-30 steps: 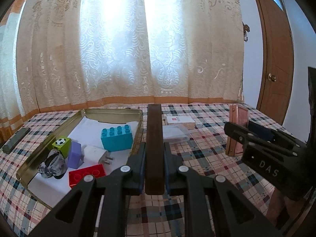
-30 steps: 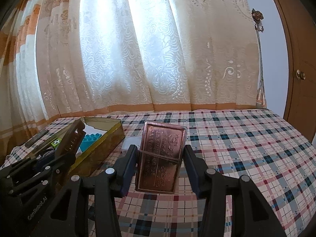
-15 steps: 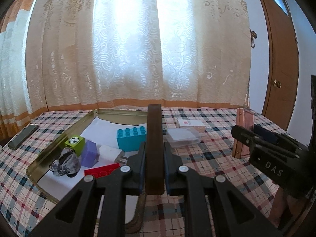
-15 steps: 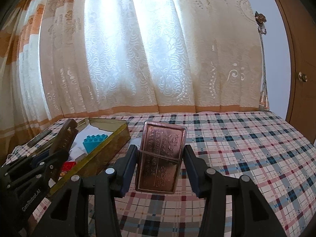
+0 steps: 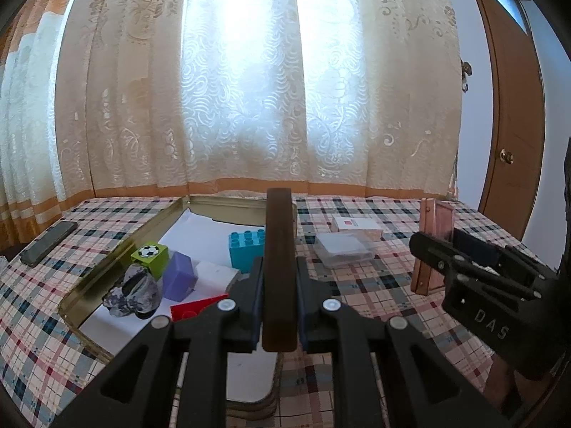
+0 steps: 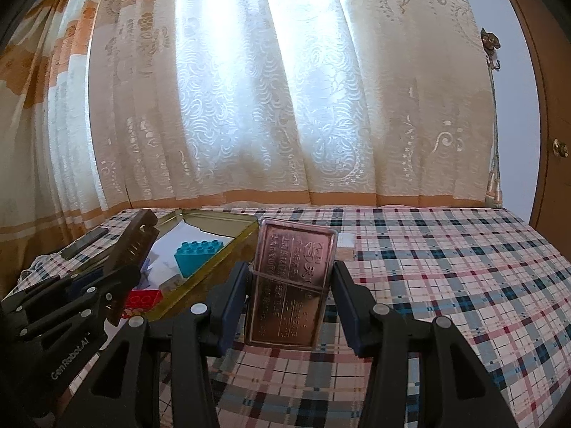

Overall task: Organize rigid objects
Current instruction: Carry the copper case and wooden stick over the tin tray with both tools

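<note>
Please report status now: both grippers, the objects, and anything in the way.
Left gripper shut on dark bar. Right gripper shut on copper tin. Gold tray ahead, already crowded with blocks.

Counted items in and around the tray

One gold metal tray (image 5: 107,260), two studded plastic bricks, teal (image 5: 247,251) and red (image 5: 192,309), two cubes, green (image 5: 151,257) and purple (image 5: 180,280), one dark phone (image 5: 48,243)

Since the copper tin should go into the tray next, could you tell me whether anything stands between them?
The left gripper, shut on a dark bar, hangs over the tray near the copper tin; otherwise nothing visible.
</note>
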The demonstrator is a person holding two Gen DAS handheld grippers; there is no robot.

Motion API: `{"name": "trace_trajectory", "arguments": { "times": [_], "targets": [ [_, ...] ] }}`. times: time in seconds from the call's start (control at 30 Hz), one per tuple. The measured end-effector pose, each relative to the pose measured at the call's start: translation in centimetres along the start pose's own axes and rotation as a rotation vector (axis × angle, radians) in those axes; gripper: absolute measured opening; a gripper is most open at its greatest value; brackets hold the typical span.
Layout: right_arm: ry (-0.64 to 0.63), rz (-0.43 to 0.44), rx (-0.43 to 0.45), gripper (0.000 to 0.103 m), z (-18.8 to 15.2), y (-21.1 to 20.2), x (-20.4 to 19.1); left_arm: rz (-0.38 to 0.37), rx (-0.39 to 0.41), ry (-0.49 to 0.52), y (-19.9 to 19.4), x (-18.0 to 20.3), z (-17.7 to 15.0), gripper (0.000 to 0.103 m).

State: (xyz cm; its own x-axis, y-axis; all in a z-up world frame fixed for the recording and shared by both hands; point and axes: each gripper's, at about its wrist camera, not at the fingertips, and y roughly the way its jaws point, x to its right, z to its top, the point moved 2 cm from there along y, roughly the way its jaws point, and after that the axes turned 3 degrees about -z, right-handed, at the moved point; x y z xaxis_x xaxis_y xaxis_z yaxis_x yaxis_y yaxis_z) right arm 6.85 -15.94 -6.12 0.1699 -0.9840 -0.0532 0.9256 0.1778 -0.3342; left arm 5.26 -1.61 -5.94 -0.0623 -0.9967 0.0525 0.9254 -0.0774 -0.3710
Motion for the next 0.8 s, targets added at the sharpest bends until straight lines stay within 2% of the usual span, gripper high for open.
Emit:
{"name": "trace_trajectory", "arguments": {
  "times": [0.8],
  "targets": [
    [-0.032, 0.050, -0.013, 0.051, 0.0, 0.4, -2.3, 0.012, 0.018, -0.026, -0.5, -2.1, 0.0, 0.014]
  ]
}}
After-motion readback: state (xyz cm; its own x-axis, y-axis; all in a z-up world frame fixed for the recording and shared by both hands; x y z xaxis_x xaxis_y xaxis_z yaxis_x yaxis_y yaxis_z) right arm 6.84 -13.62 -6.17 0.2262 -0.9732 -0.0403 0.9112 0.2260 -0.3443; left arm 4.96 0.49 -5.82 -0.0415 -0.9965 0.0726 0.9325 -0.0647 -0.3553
